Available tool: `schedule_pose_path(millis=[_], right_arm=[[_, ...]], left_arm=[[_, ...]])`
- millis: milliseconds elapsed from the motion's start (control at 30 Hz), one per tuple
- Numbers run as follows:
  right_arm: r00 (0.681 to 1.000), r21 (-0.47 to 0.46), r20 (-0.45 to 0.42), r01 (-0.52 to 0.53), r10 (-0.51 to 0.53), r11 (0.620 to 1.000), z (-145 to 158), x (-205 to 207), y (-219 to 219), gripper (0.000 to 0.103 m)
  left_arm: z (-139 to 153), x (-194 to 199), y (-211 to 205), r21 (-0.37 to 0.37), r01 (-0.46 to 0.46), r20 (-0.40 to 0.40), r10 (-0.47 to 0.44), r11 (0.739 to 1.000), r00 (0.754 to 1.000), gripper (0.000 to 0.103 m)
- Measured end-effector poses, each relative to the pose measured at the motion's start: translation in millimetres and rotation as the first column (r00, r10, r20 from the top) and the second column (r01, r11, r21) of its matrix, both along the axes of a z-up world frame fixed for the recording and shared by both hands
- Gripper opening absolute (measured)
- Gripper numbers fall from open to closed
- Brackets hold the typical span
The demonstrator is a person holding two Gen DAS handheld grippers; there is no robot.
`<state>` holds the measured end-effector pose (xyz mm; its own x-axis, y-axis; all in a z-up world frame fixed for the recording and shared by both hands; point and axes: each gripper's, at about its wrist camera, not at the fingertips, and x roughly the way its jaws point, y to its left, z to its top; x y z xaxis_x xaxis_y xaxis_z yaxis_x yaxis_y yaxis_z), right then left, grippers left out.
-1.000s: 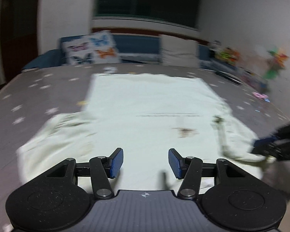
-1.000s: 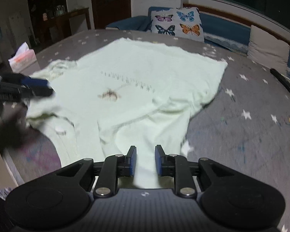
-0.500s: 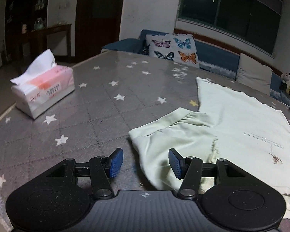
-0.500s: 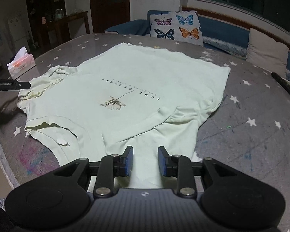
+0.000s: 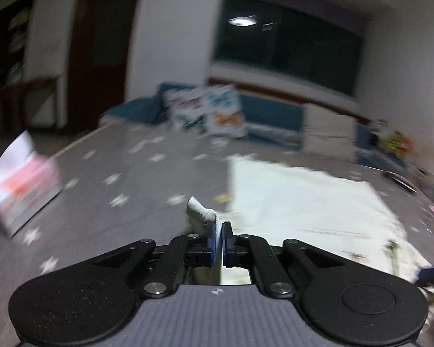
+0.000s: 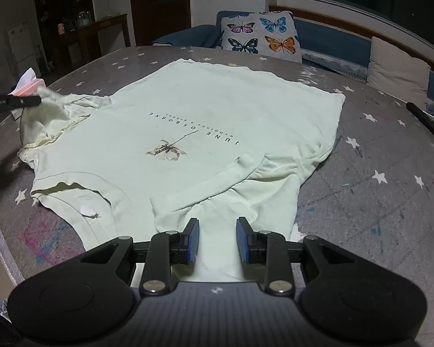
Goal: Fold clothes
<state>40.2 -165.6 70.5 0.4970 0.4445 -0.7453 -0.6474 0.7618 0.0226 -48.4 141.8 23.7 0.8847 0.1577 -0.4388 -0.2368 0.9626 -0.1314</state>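
The table (image 6: 390, 202), covered in a grey star-print cloth, carried a pale green T-shirt (image 6: 217, 110) spread print-side up across its middle, collar end nearest the right camera and hem toward the butterfly cushion (image 6: 260, 36) beyond the far edge. The step in hand looked like the first sleeve fold. To do it well, the pinched sleeve would need to be lifted just clear of the table, carried flat across the chest toward the print and laid without a twist, while the other sleeve stayed smooth so both folds could meet evenly.

The left sleeve (image 6: 47, 110) was raised off the table at the shirt's left edge, close to the tissue box (image 5: 20, 185). The left hand-held gripper (image 5: 219, 228) was clenched on a fold of that sleeve, a tuft of cloth poking up past its blue pads; it pointed gently downward, and its view was smeared by motion. The right hand-held gripper (image 6: 218, 238) pointed more steeply down over the right sleeve (image 6: 225, 202), jaws parted and released, cloth lying between them but not pinched.
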Motion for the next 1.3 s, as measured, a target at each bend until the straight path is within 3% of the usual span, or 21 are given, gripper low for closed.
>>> schedule_pose_path(millis=[200, 333, 433, 500, 533, 567, 600, 767, 867, 967, 1033, 1067, 1100, 1167, 1300], right_arm=[[1.0, 0.008, -0.002, -0.001, 0.001, 1.0, -0.1, -0.2, -1.7, 0.028], [1.0, 0.01, -0.001, -0.003, 0.003, 1.0, 0.2, -0.1, -2.3, 0.028], [1.0, 0.01, -0.002, -0.008, 0.008, 1.0, 0.1, -0.8, -2.5, 0.028], [1.0, 0.01, -0.004, -0.009, 0.009, 1.0, -0.9, -0.3, -2.3, 0.028], [1.0, 0.011, -0.005, -0.008, 0.008, 1.0, -0.8, 0.0, -2.0, 0.029], [1.0, 0.012, -0.005, -0.008, 0.008, 1.0, -0.6, 0.0, -1.8, 0.029], [1.0, 0.012, -0.005, -0.008, 0.008, 1.0, -0.7, -0.2, -1.6, 0.03], [1.0, 0.009, -0.006, -0.01, 0.01, 1.0, -1.0, -0.6, -0.2, 0.032], [1.0, 0.008, -0.007, -0.008, 0.008, 1.0, -1.2, -0.3, 0.6, 0.032], [1.0, 0.004, -0.008, -0.008, 0.008, 1.0, -1.0, -0.2, 1.4, 0.032], [1.0, 0.001, -0.009, -0.008, 0.008, 1.0, -0.9, 0.2, 1.9, 0.032], [1.0, -0.001, -0.009, -0.009, 0.009, 1.0, -0.9, 0.4, 2.2, 0.032], [1.0, -0.001, -0.009, -0.009, 0.009, 1.0, -1.1, 0.5, 2.4, 0.032], [1.0, -0.002, -0.009, -0.008, 0.008, 1.0, -1.4, 0.6, 3.0, 0.032], [1.0, -0.003, -0.009, -0.007, 0.007, 1.0, -1.7, 0.4, 3.4, 0.032]], left_arm=[[0.6, 2.2, -47.4, 0.052, 0.241, 0.006, -0.241, 0.969, 0.97, 0.004], [-6.5, 0.8, -54.7, 0.072, 0.29, -0.039, -0.287, 0.954, 0.957, 0.009], [-7.9, 5.2, -38.8, 0.059, 0.167, -0.06, -0.164, 0.984, 0.985, 0.011], [-9.2, 6.9, -27.7, 0.068, 0.066, -0.07, -0.061, 0.996, 0.996, 0.017], [-10.6, 6.9, -21.5, 0.067, 0.021, -0.075, -0.016, 0.998, 0.997, 0.027], [-12.2, 6.8, -13.7, 0.061, -0.029, -0.079, 0.034, 0.998, 0.996, 0.041], [-14.1, 7.6, -5.2, 0.057, -0.079, -0.088, 0.084, 0.995, 0.993, 0.045], [-25.5, 12.5, 35.6, 0.026, -0.276, -0.141, 0.277, 0.961, 0.95, 0.052], [-35.6, 11.3, 57.3, -0.052, -0.337, -0.178, 0.323, 0.94, 0.93, 0.051], [-42.4, 13.1, 69.9, -0.116, -0.352, -0.203, 0.324, 0.929, 0.924, 0.047], [-44.7, 15.1, 71.8, -0.135, -0.344, -0.207, 0.313, 0.929, 0.927, 0.033], [-44.9, 14.7, 71.8, -0.138, -0.339, -0.203, 0.309, 0.93, 0.929, 0.019], [-45.1, 14.8, 72.5, -0.145, -0.332, -0.199, 0.302, 0.932, 0.932, 0.012], [-44.3, 15.0, 73.2, -0.153, -0.317, -0.185, 0.289, 0.936, 0.939, 0.007], [-27.1, 10.8, 59.1, -0.144, -0.246, -0.103, 0.233, 0.959, 0.967, 0.006]])
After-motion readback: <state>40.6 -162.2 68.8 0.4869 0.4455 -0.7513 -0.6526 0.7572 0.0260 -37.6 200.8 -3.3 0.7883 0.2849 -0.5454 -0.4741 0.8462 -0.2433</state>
